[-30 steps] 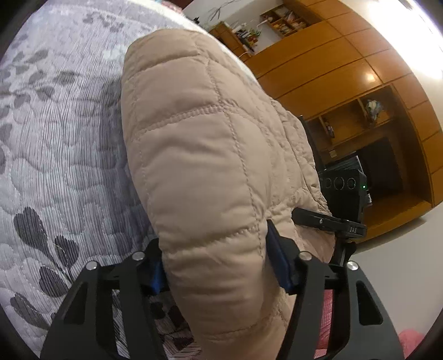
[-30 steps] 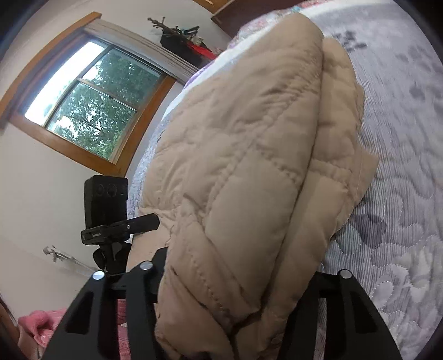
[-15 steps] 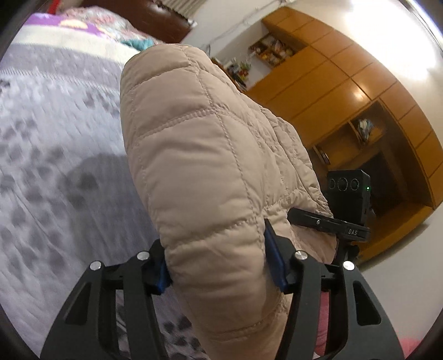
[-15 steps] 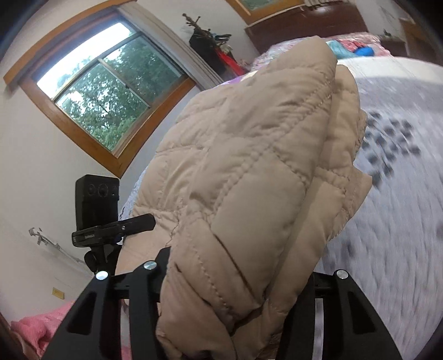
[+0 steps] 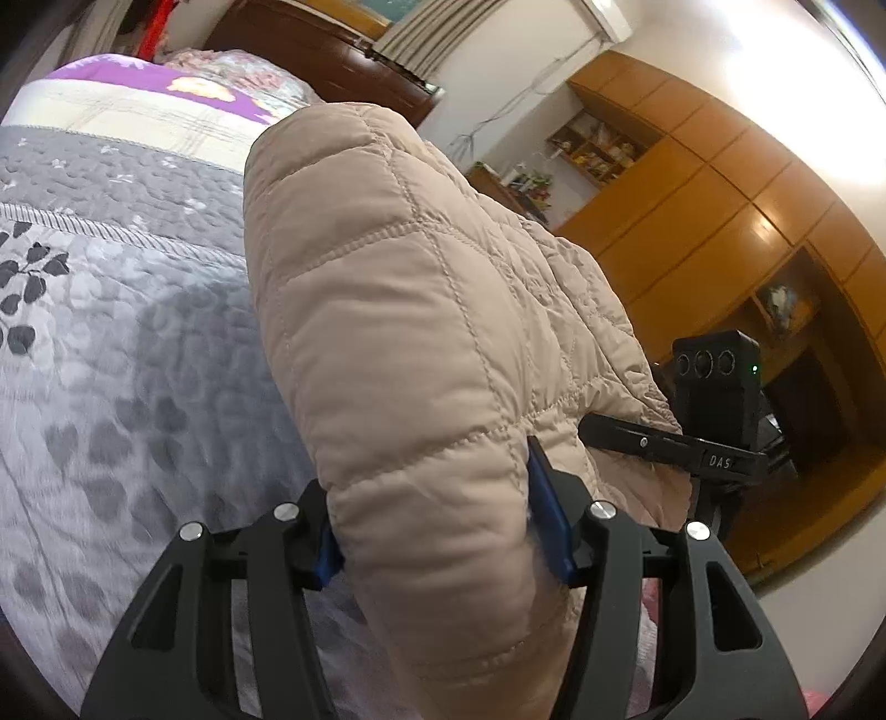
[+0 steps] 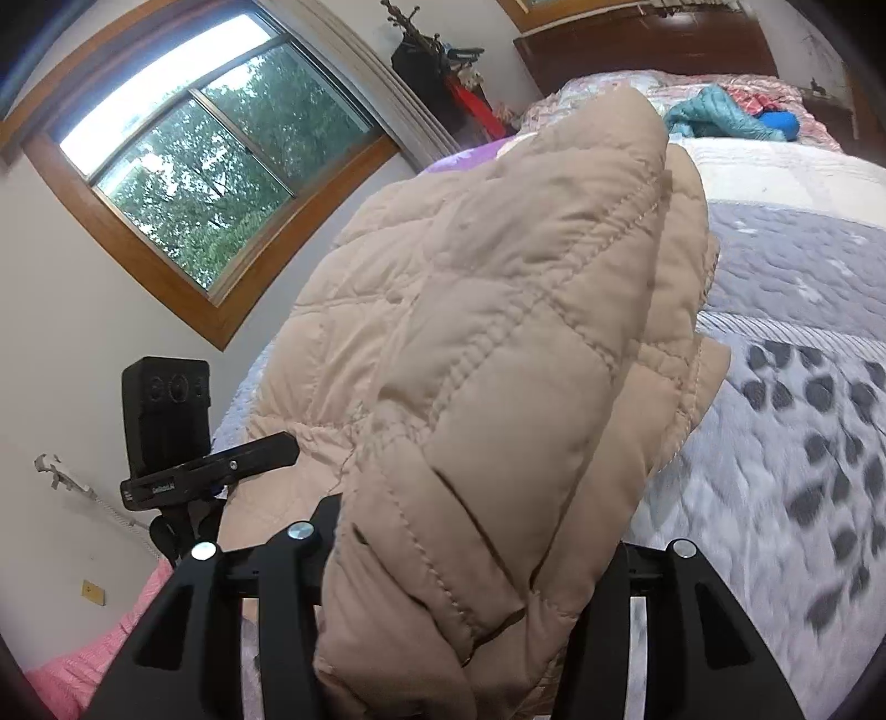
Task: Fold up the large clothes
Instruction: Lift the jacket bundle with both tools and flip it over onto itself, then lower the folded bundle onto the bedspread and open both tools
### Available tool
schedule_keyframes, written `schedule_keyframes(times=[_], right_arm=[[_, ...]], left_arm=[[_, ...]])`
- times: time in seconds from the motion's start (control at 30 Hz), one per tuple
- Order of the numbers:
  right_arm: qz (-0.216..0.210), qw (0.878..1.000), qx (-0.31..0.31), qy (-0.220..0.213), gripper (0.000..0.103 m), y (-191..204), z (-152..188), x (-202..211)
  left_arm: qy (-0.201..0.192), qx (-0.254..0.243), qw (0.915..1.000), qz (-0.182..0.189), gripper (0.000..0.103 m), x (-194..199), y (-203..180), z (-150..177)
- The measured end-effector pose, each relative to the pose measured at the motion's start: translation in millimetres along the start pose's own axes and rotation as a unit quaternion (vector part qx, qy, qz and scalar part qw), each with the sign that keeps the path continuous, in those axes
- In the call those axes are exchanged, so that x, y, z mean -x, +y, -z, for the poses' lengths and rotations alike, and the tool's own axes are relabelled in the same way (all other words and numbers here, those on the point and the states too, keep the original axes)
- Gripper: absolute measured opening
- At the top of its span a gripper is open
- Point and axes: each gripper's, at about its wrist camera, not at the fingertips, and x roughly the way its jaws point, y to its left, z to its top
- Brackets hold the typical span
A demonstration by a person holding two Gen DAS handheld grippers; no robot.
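Note:
A beige quilted jacket [image 5: 410, 332] is held up above a grey leaf-print bedspread [image 5: 111, 343]. My left gripper [image 5: 437, 526] is shut on one thick folded edge of the jacket; blue pads [image 5: 545, 515] press it from both sides. My right gripper [image 6: 470, 559] is shut on the other bunched end of the jacket [image 6: 498, 343], several layers thick. The jacket hangs between both grippers and hides most of the fingers. The other gripper's black camera block shows in each view, in the left wrist view [image 5: 714, 382] and in the right wrist view [image 6: 166, 421].
The bed carries a purple and cream cover [image 5: 138, 105] and a dark wooden headboard [image 6: 642, 50]. A teal garment [image 6: 714, 116] lies near the pillows. Wooden cabinets [image 5: 720, 232] stand on one side, a window [image 6: 205, 166] on the other. Pink cloth [image 6: 83, 664] lies low nearby.
Both grippers have risen and tilted toward the head of the bed, lifting the jacket with them. More of the headboard and pillows shows now. The grips on the jacket are unchanged.

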Motion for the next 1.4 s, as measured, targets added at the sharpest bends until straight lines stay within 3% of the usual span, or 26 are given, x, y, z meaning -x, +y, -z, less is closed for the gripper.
schedule_keyframes(times=[0.07, 0.27, 0.37, 0.47, 0.63, 0.9, 1.07, 1.27, 1.33, 1.4], right_arm=[[-0.002, 1.0, -0.005, 0.009, 0.049, -5, -14, -19], [-0.012, 0.999, -0.016, 0.026, 0.051, -19, -13, -52], [-0.015, 0.999, -0.022, 0.024, 0.057, -22, -10, -54], [-0.017, 0.999, -0.038, 0.025, 0.07, -36, -8, -52], [-0.016, 0.998, -0.053, 0.022, 0.081, -43, -2, -36], [-0.007, 0.998, -0.055, -0.004, 0.082, -41, 37, 10], [0.016, 0.998, -0.066, 0.001, 0.081, -47, 58, 8], [0.029, 0.997, -0.074, 0.001, 0.081, -48, 68, 7], [0.052, 0.997, -0.063, -0.008, 0.081, -31, 68, 12], [0.094, 0.995, -0.037, -0.015, 0.086, -5, 72, 18]], left_arm=[[0.001, 0.007, 1.0, -0.004, 0.055, -8, 8, -6], [0.013, 0.024, 0.9995, -0.014, 0.057, -29, 26, -10], [0.014, 0.015, 0.9996, -0.021, 0.059, -28, 26, -8], [0.018, 0.016, 0.9993, -0.028, 0.064, -31, 18, -8], [0.026, 0.035, 0.9984, -0.037, 0.071, -26, 14, -16], [-0.006, -0.024, 0.9959, -0.087, 0.078, 17, -18, 10], [-0.012, -0.066, 0.9874, -0.144, 0.078, 18, -34, 31], [-0.009, -0.04, 0.9874, -0.153, 0.081, 22, -27, 40], [-0.01, -0.041, 0.9849, -0.168, 0.079, 29, -35, 43], [-0.015, -0.062, 0.9772, -0.203, 0.08, 36, -52, 46]])
